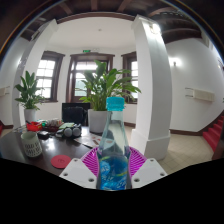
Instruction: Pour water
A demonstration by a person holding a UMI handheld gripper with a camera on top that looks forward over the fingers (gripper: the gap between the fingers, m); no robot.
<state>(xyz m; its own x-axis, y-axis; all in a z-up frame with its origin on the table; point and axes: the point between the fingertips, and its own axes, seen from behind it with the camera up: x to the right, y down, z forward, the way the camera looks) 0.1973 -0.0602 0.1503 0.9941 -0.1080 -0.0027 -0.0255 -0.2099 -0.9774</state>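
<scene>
Gripping the bottle (113,150) between both pads (92,160), the gripper (113,172) holds it upright above the table (30,160). It is clear plastic with a blue cap, blue label and water inside.

My gripper (112,168) holds a bottle (113,145) upright between its fingers. Left of it, a cup (31,141) stands on the bench (40,158). Behind the bottle, a plant (100,92); right of that, a pillar (152,85). A second plant (28,95) stands behind the cup.

White pillar (152,80), windows (88,72), plants (104,85).
</scene>
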